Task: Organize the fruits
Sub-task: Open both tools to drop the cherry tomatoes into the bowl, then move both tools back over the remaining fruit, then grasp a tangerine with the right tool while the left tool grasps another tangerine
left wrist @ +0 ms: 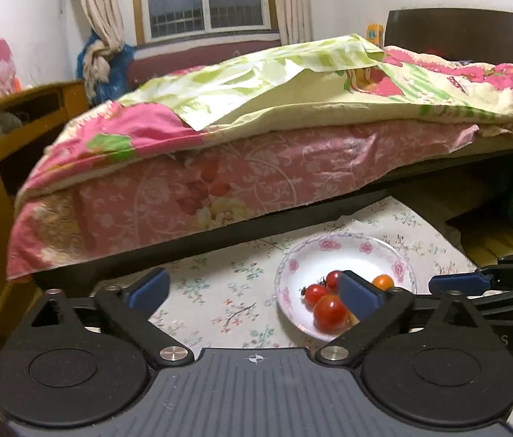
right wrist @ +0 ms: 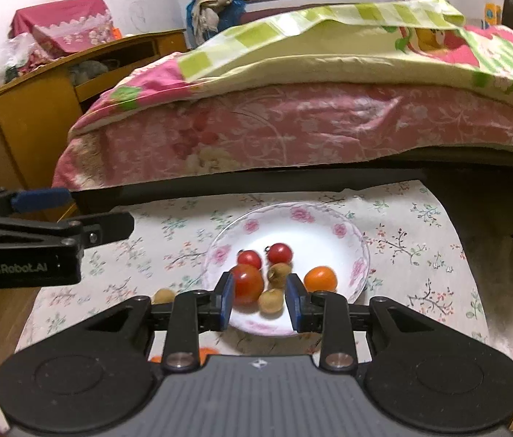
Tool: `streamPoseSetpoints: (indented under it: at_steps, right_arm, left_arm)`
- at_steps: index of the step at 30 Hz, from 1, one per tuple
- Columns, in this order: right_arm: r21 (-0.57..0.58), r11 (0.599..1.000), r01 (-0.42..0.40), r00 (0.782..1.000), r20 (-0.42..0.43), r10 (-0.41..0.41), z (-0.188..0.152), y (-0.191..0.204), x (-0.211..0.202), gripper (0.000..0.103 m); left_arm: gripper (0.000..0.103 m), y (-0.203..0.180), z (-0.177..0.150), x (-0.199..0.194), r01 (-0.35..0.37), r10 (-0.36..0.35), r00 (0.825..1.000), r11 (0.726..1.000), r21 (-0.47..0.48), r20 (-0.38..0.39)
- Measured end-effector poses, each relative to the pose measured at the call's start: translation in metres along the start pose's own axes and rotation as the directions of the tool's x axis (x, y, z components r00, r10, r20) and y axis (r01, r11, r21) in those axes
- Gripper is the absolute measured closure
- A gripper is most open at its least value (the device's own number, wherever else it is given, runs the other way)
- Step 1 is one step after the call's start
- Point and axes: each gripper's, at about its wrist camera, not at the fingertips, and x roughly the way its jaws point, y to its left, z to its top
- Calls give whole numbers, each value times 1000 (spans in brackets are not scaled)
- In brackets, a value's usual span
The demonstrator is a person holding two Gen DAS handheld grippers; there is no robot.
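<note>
On the flowered cloth (right wrist: 402, 240) in front of the bed (right wrist: 293, 127), a shallow floral plate (right wrist: 356, 266) holds most of the fruit: three red cherry tomatoes, the largest (right wrist: 247, 284) at the near left, an orange one (right wrist: 321, 279) to the right, and two tan, longan-like fruits (right wrist: 270, 303) between them. One more tan fruit (right wrist: 163, 295) lies on the cloth just left of the plate, and something orange (right wrist: 203, 354) shows partly hidden under the right gripper's body. The left gripper (left wrist: 253, 291) hangs above the cloth left of the plate with its jaws spread wide and nothing between them. The right gripper (right wrist: 261, 302) hovers over the plate's near rim, jaws parted a little and empty. These fruits look light, round and smooth, so they will likely roll or squirt out under a hard pinch; tomato skins probably split easily. A grip across the widest middle, with gentle pressure, seems safest, approaching the stray tan fruit from above.
</note>
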Motion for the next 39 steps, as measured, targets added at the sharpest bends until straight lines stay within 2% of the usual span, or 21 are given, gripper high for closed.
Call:
streamPoseSetpoints:
  at_steps: [6,11,14,18,23,28,39]
  right_arm:
    - [-44,999,-25,1000,-18,24,-22,24,-16,67]
    - [-72,997,-16,999,-36,14,-38,35,-24,67]
    - [-74,997,-12,999,-32,9,-45,37,-31,67]
    - [-77,997,-18,998,-58,14,-52,41,-30,67]
    - [-85,996,-7,993,-116,-3,-59,39,-14,67]
    - [-61,998,-14,986,-167,3,-64,31,4,67]
    - [-113,992,-49,978,-207,25,-62,42,39,67]
  left_arm:
    - [0,-1,-17,-28,-11,11,1000,1000,29,-8]
    - [0,6,-34,-52,-10,10,1000,1000,15,-7]
    - [0,10,-44,-56,14,-14,1000,1000,-8,-15]
    - [0,8,-56,-42,28,-29,996,1000,-15,-79]
    - [0,3,-68,-22,47,-43,982,999,17,-183]
    - [1,1,-74,-16,35,-19,980,996,77,-197]
    - [1,2,-81,3,86,-70,961,995,50,-268]
